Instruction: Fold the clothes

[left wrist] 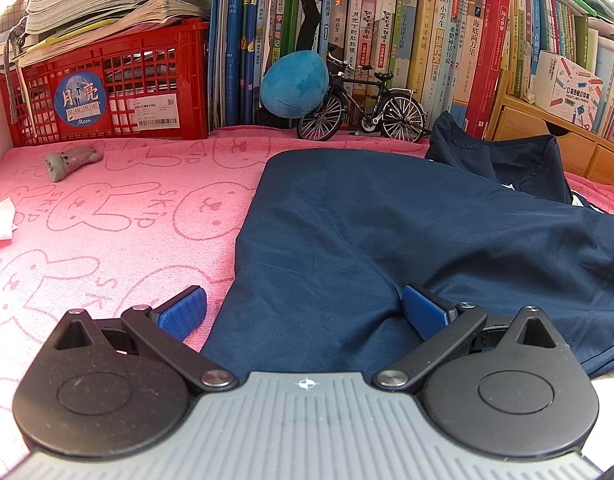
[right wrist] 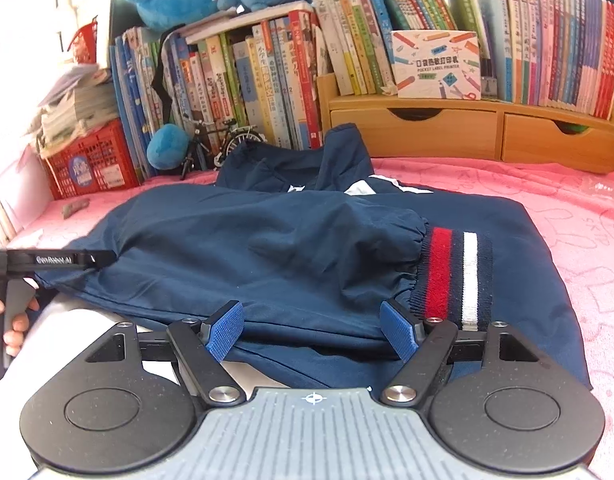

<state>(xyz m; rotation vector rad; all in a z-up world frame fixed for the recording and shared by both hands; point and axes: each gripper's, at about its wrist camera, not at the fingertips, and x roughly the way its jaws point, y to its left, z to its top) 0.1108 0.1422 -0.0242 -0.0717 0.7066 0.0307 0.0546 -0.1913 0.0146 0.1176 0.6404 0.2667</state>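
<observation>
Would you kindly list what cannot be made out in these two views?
- Jacket: near hem hidden behind the right gripper, right wrist view.
- Jacket's right side: cut off by the frame edge, left wrist view.
- Left gripper: its tips lie out of sight behind jacket cloth in the right wrist view.
- Crate label: too small.

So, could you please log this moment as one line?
task: fold clothes | navy jacket: on pink towel, sleeve across body | left gripper: open at edge | right gripper: open at hem | striped cuff: free
</observation>
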